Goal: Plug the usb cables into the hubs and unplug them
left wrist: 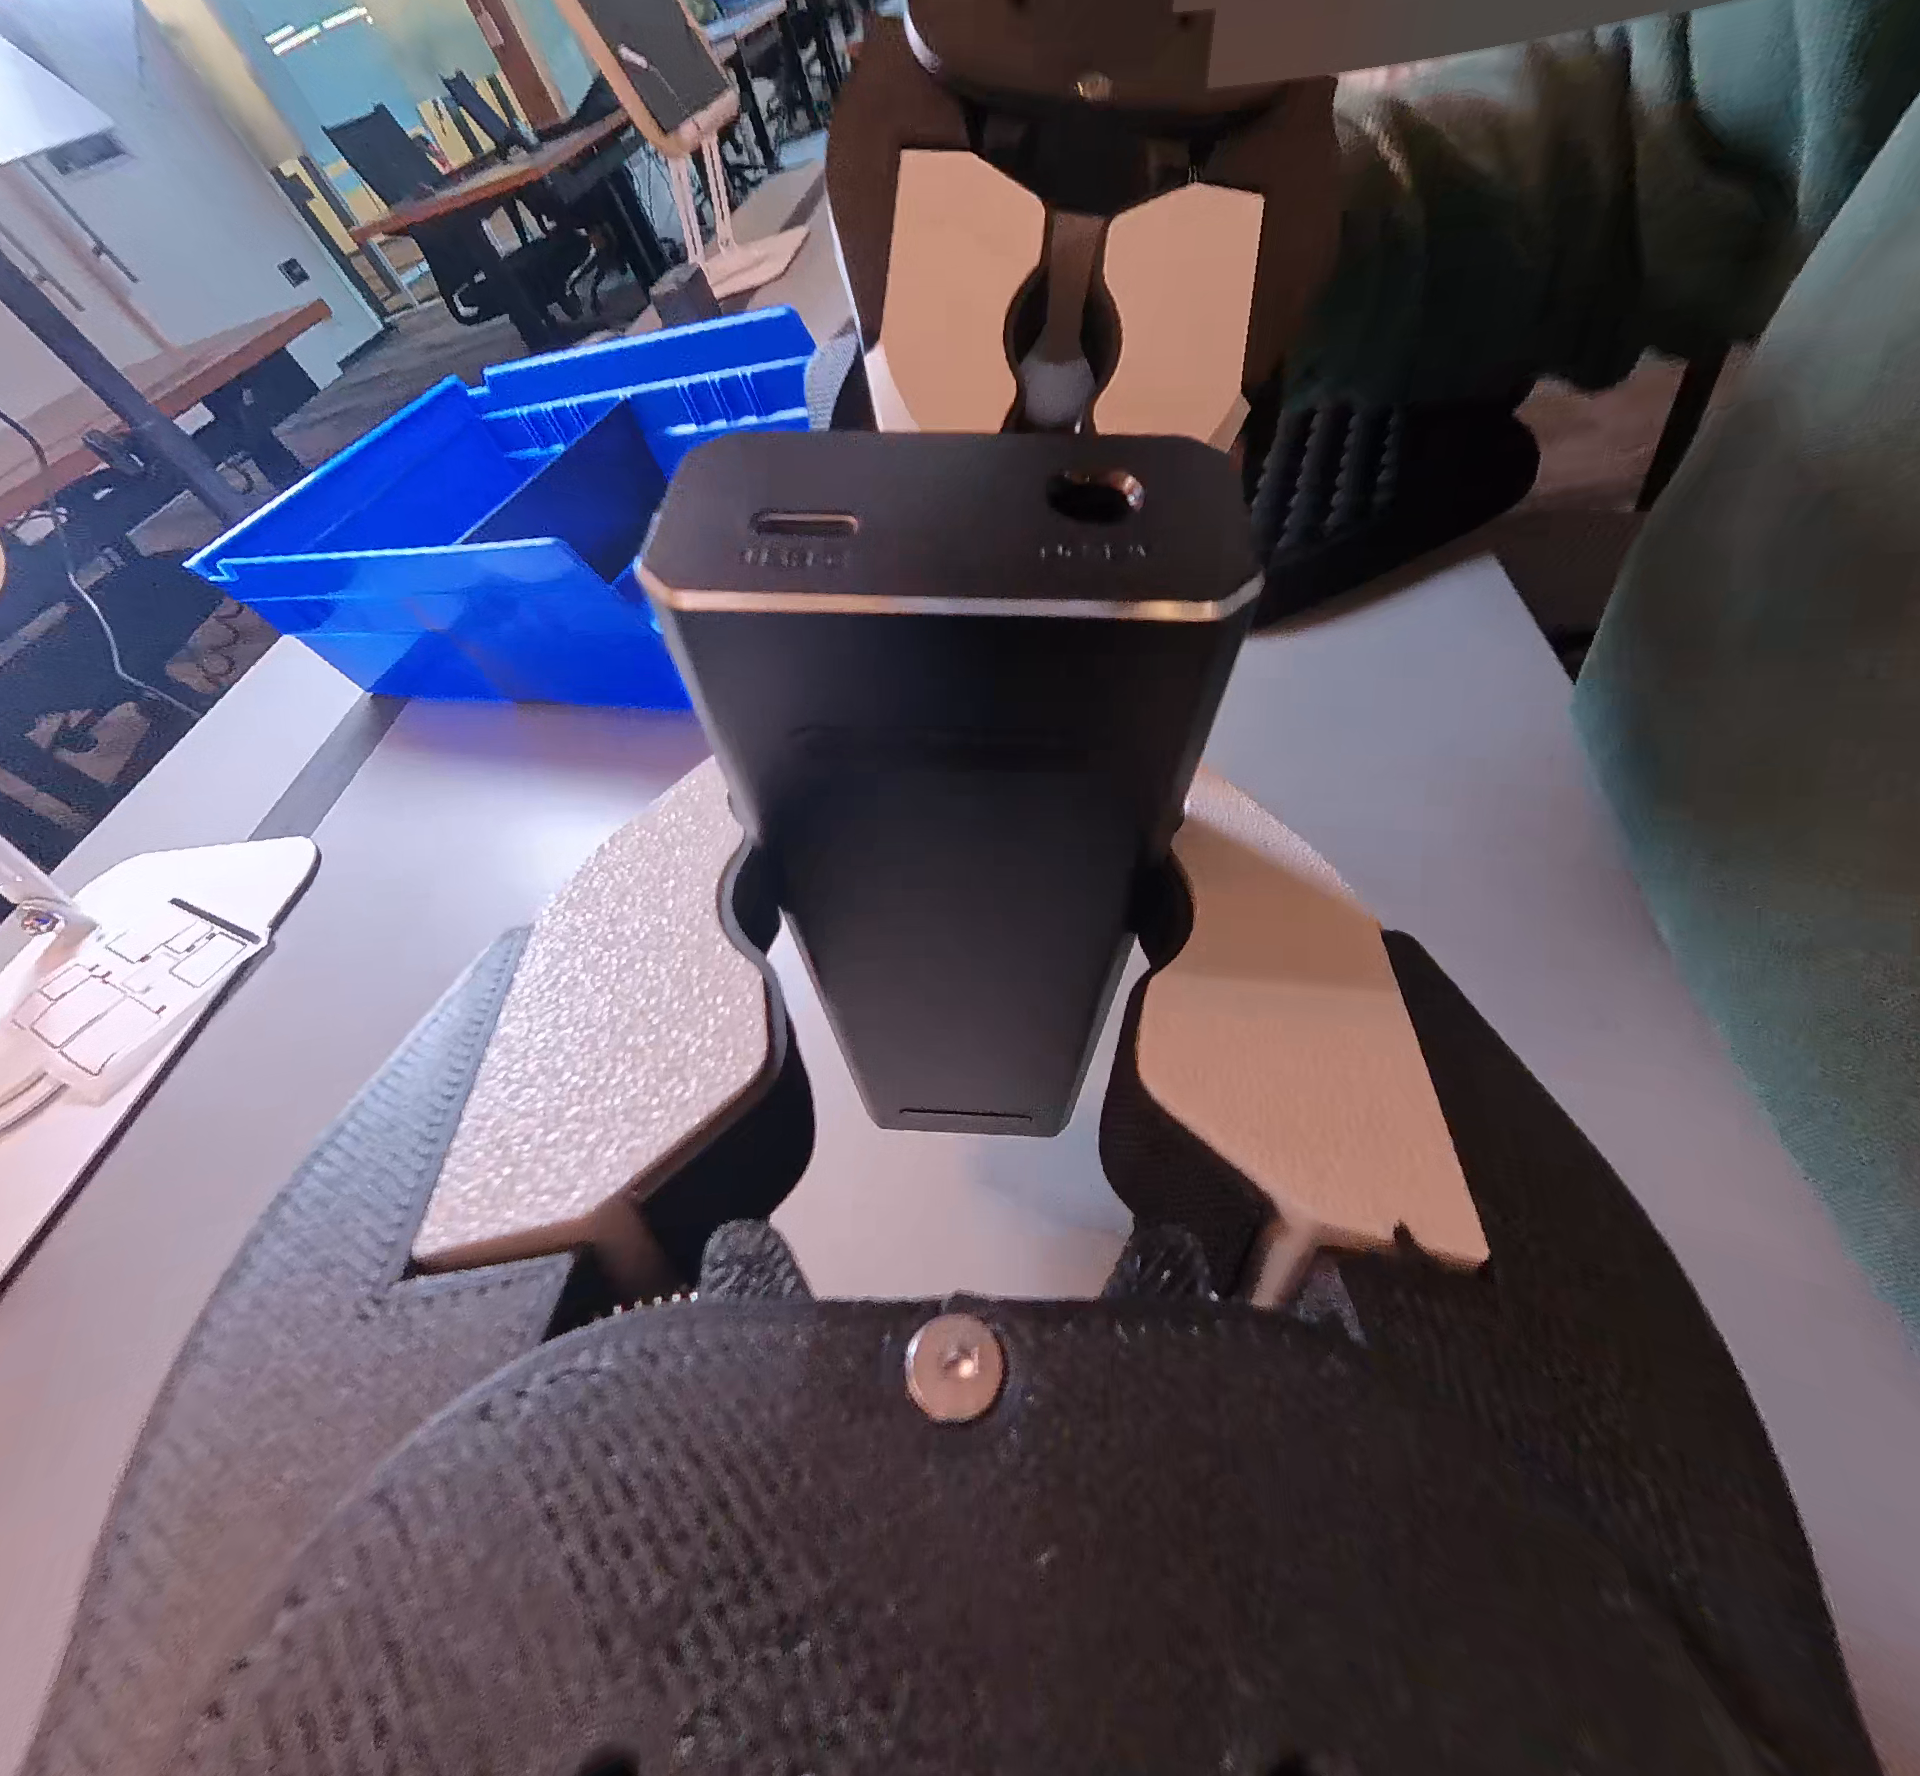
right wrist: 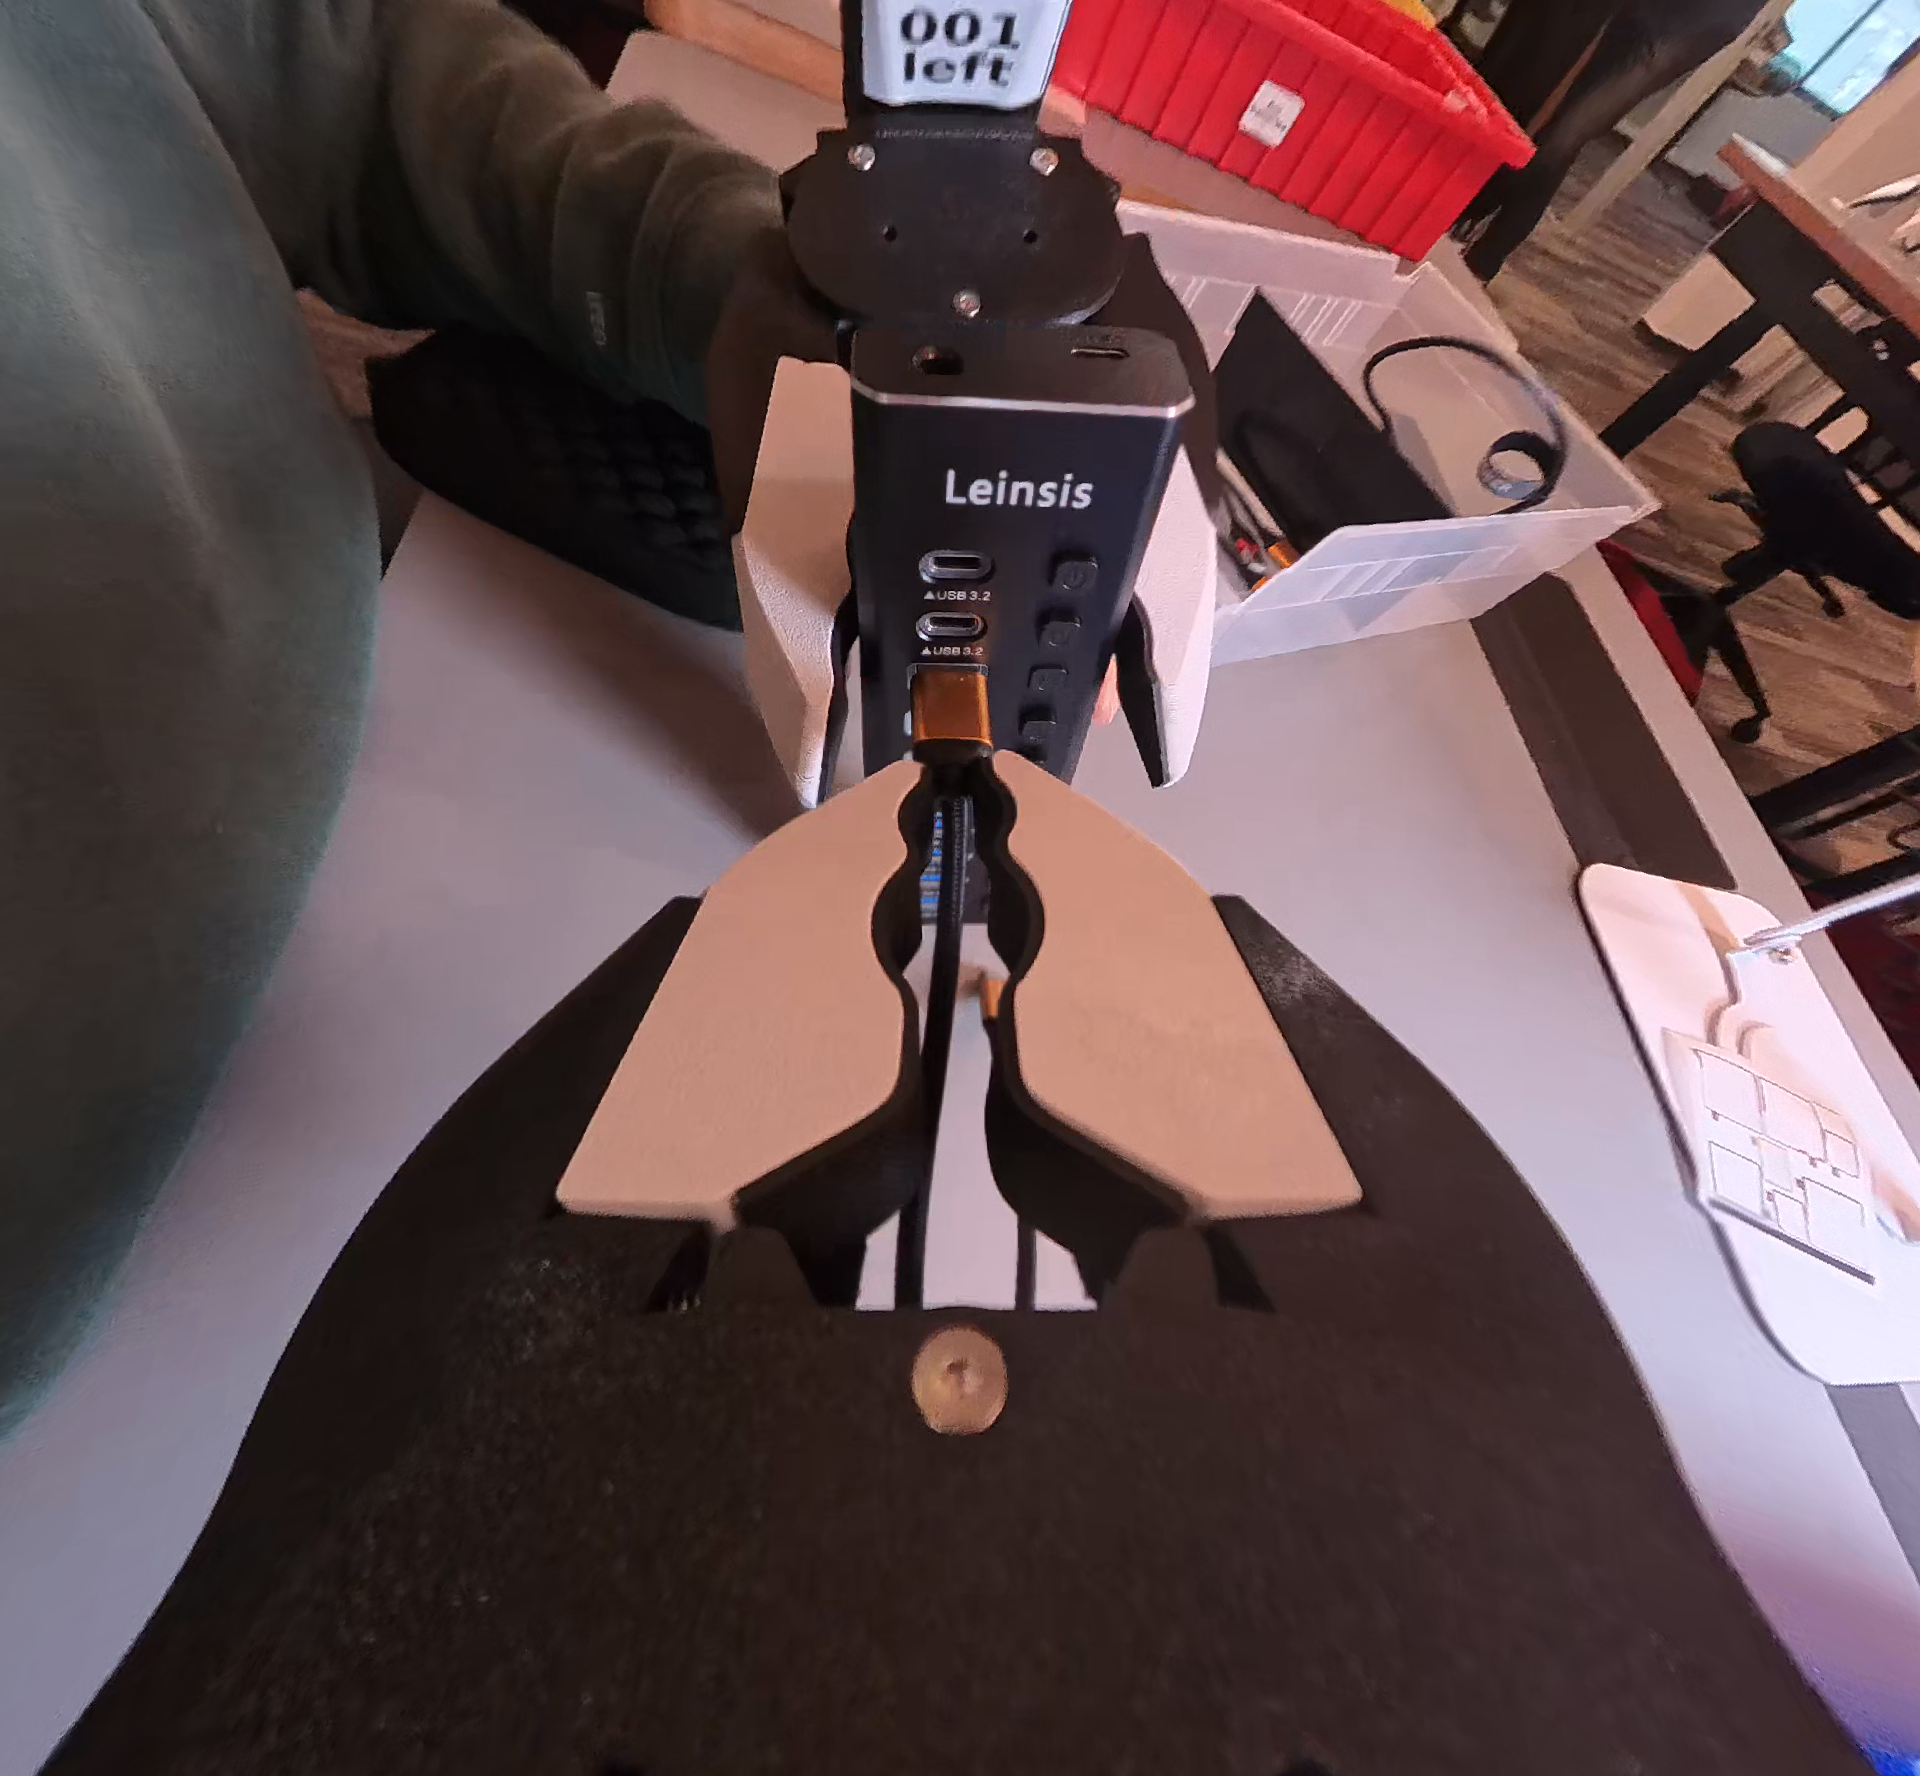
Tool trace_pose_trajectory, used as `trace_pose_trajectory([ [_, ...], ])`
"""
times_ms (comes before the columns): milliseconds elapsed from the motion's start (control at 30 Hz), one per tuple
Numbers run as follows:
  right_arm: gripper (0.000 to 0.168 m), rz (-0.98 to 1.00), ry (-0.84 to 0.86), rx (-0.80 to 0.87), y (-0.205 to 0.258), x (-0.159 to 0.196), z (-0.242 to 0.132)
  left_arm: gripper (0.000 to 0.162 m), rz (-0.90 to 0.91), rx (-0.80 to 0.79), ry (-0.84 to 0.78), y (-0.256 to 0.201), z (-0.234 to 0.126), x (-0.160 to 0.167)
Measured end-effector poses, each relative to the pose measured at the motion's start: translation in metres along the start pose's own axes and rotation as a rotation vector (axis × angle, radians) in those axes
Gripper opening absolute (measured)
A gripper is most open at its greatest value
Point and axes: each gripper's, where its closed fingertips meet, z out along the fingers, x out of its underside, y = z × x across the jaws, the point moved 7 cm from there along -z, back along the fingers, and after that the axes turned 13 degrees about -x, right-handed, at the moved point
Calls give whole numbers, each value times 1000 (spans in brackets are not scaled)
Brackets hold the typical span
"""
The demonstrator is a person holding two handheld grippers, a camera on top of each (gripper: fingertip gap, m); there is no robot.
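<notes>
My left gripper (left wrist: 956, 859) is shut on a black USB hub (left wrist: 951, 687) and holds it upright above the grey table (left wrist: 1403, 739). In the right wrist view the hub (right wrist: 1013, 490) shows its port face, clamped by the left gripper (right wrist: 995, 750). My right gripper (right wrist: 954, 776) is shut on a black braided cable (right wrist: 940, 947) just behind its orange plug (right wrist: 948, 713). The plug sits in the third port down, below two empty ports. The right gripper (left wrist: 1060, 376) also shows behind the hub in the left wrist view.
A blue bin (left wrist: 499, 583) stands at the table's far left edge. A white marker plate (left wrist: 125, 957) lies on the table, also seen in the right wrist view (right wrist: 1766, 1134). A clear bin (right wrist: 1434, 521) holding a cable and a red bin (right wrist: 1299, 95) stand beyond. A green sleeve (right wrist: 156, 583) fills the left. My left and right fingertips are right by each other.
</notes>
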Motion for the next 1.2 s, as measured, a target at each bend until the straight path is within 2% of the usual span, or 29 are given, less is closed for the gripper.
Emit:
trace_pose_trajectory([
  [67,8,2,-38,33,-3,-2,-3,70,-32,1,-27,3,-2,-2],
  [200,32,54,-102,114,-8,1,-23,70,-98,-13,-42,11,-7,3],
  [333,35,107,-263,146,16,0,-52,70,-203,-66,-98,31,-16,3],
  [433,36,209,-205,108,31,26,-36,70,-330,-54,-182,42,-16,-2],
  [533,64,278,-157,136,20,48,-13,71,-436,12,-276,40,-7,-15],
  [600,76,303,-196,146,6,47,-7,71,-470,51,-335,32,-2,-24],
  [667,87,314,-226,84,-3,39,0,71,-501,89,-388,24,3,-33],
  [767,85,276,-235,-23,-9,27,14,70,-526,112,-450,17,8,-41],
  [833,64,248,-222,-52,-10,23,18,70,-512,96,-475,20,6,-39],
  [967,62,256,-207,-54,-13,26,20,70,-465,72,-466,20,6,-34],
  [1100,61,308,-217,-55,-16,36,10,70,-476,55,-347,26,10,-23],
  [1200,61,366,-226,-65,-14,49,-3,68,-525,-5,-343,42,-6,-24],
])
